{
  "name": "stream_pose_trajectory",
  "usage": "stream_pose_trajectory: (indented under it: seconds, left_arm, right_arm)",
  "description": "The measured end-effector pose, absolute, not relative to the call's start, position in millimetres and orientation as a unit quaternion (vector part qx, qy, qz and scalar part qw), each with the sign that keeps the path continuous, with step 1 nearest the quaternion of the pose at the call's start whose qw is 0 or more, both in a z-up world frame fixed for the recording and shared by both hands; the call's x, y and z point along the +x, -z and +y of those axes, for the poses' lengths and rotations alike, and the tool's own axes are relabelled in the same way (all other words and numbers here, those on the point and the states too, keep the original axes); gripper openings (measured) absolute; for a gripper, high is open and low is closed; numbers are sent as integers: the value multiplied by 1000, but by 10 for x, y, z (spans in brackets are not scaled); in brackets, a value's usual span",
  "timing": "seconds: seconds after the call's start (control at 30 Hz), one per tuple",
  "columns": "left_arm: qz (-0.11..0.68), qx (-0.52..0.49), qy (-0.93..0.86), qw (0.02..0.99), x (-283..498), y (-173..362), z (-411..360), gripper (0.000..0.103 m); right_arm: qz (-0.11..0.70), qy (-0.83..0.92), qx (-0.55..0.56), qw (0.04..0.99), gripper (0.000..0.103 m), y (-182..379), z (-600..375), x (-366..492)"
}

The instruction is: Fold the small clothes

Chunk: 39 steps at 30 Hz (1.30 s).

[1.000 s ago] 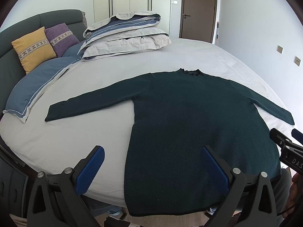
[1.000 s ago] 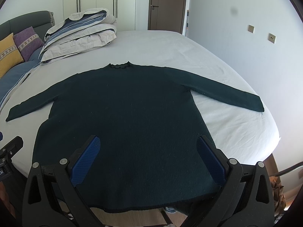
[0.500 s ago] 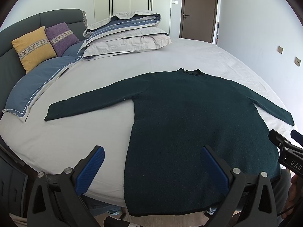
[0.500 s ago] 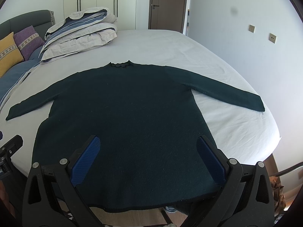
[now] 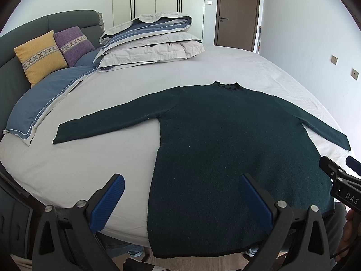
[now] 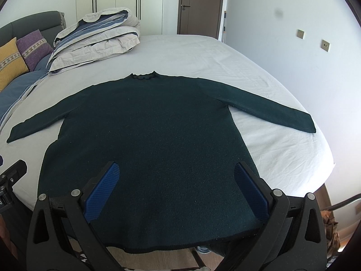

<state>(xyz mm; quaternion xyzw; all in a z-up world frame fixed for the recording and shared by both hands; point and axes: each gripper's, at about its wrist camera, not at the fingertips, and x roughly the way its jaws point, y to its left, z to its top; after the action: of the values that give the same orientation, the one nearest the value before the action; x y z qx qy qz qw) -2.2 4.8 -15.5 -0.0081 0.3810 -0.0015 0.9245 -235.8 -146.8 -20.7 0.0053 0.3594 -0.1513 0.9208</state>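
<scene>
- Hovering at the near edge of the bed (image 5: 74, 171), the left gripper (image 5: 182, 199) is standing with its jaws spread wide and gripping nothing; the sweater's left side edge is running between its blue pads (image 5: 107, 203).
- Waiting beside it, the right gripper (image 6: 178, 188) is likewise gaping and carrying nothing, its fingers framing the lower body of the sweater (image 6: 146, 135).
- Lying flat, the sweater is running its long axis from the hem at 6 o'clock to the collar (image 6: 143, 76) at 12 o'clock.
- Reaching outward, the left sleeve (image 5: 108, 122) is pointing to about 10 o'clock of the left gripper, which is looking the nearer one to it.
- Stretching to about 2 o'clock of the right gripper, the right sleeve (image 6: 266, 110) is seeming that gripper's job.
- Sitting far off at 11 o'clock, the folded duvet (image 5: 149, 40) is staying well apart.
</scene>
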Motion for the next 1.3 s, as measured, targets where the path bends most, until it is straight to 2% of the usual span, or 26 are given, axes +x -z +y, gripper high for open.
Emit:
stream_pose_trajectory:
  seconds: [1.3]
  left_arm:
    - [394,-15,1,919,-37,272,81,103]
  right_arm:
    - [372,148,8,916,103,333,-1498,-2327]
